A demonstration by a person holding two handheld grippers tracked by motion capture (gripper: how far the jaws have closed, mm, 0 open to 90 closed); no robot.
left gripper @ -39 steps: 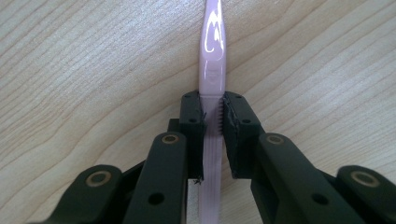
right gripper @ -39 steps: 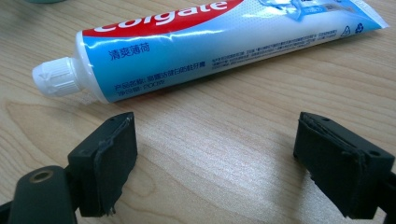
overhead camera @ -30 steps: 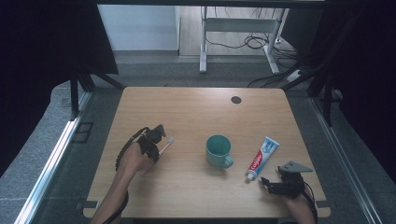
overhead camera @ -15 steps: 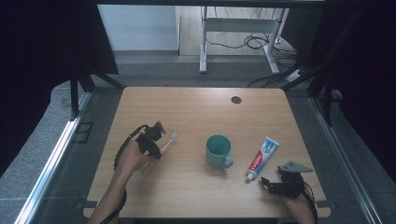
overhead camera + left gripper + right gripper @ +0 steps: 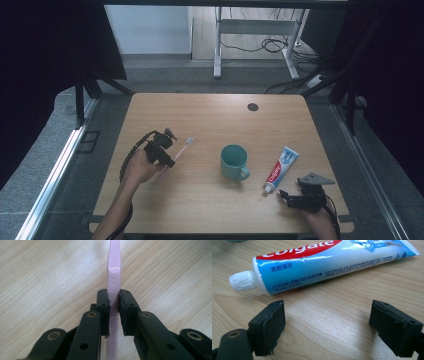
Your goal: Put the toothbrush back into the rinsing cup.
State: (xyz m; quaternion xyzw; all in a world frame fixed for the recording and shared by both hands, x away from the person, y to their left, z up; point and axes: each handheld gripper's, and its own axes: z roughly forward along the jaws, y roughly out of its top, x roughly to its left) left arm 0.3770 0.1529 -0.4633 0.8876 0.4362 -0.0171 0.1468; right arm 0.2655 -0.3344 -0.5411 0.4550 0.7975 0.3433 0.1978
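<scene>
High view: left gripper [image 5: 167, 145] near the table's [image 5: 210, 112] left edge pinched a slim pink plastic toothbrush [image 5: 184, 147], bristle end aimed at the round teal ceramic mug [image 5: 234, 162] mid-table; right gripper [image 5: 292, 199] sat by the front right corner, beside a blue-white-and-red toothpaste tube [image 5: 281, 168]. Left gripper view: jaws clamped the ribbed handle [image 5: 113, 322], shaft straight ahead; best to keep that square grip and lift clear before tilting. Right gripper view: jaws spread, empty, short of the tube [image 5: 324, 262].
</scene>
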